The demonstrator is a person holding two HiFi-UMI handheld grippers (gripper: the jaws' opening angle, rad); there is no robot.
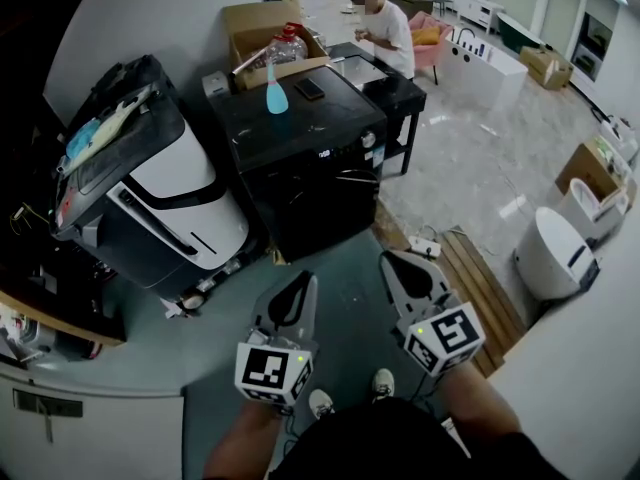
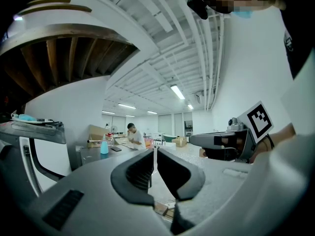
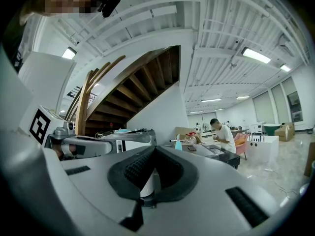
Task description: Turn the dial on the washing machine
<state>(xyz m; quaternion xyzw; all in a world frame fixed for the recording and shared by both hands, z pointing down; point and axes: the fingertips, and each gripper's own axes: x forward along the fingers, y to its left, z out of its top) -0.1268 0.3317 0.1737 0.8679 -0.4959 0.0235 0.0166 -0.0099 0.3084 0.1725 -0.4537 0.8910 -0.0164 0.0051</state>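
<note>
Nothing of the task looks done yet. The black washing machine (image 1: 310, 193) stands ahead across the floor (image 1: 340, 268), its front turned toward the person. Both claws are held level, close to the person's body and well apart from the machine. The left claw (image 1: 297, 293) has its jaws pressed together on nothing, and the right claw (image 1: 402, 271) is likewise closed and empty. In each claw's own view the pads meet with only the room beyond. The dial (image 1: 369, 139), a small round knob at the right end of the machine's front panel, sits untouched — the approach, the grip and the turn all remain.

The floor between the person and the machine lies open. On the left a slanted white unit (image 1: 180, 183) stands just beside the machine, and on the right a slatted wooden platform (image 1: 485, 283) borders the path. On the machine's top a blue spray bottle (image 1: 276, 90) and a phone (image 1: 309, 89) sit back from the front edge — clear of a reach to the dial, I judge.
</note>
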